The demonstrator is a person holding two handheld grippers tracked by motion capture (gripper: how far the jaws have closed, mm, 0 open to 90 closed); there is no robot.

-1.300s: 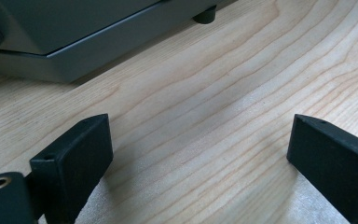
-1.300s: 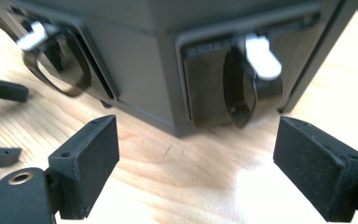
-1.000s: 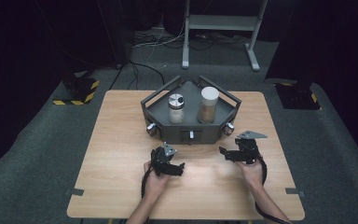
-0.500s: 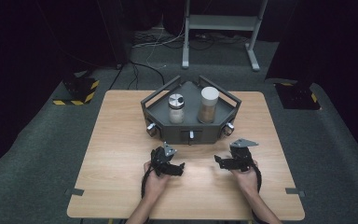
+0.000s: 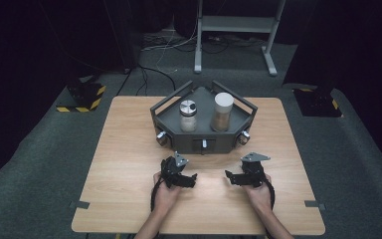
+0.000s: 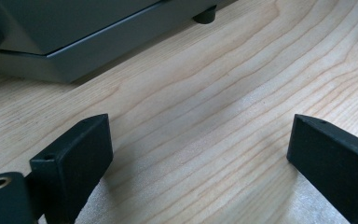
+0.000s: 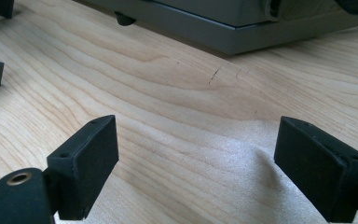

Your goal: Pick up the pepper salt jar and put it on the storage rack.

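Grey angular tray [image 5: 204, 142] stands at the far middle of the pale wood bench [image 5: 129, 149], holding a clear jar [image 5: 188, 115] and a white-lidded canister [image 5: 222, 111] side by side. Left hand-held gripper [image 5: 191, 179] and right hand-held gripper [image 5: 229, 177] rest low near the front edge, tips facing each other, jaws wide apart, nothing between them. Grey carpet and a dark room surround the bench. Compared with a second ago, the right one has come down and inward; its jaws have just been opening.

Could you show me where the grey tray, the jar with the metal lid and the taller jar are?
tray [image 5: 203, 145], high view, its front wall.
metal-lid jar [image 5: 188, 115], high view, middle of its body.
taller jar [image 5: 222, 112], high view, middle of its body.
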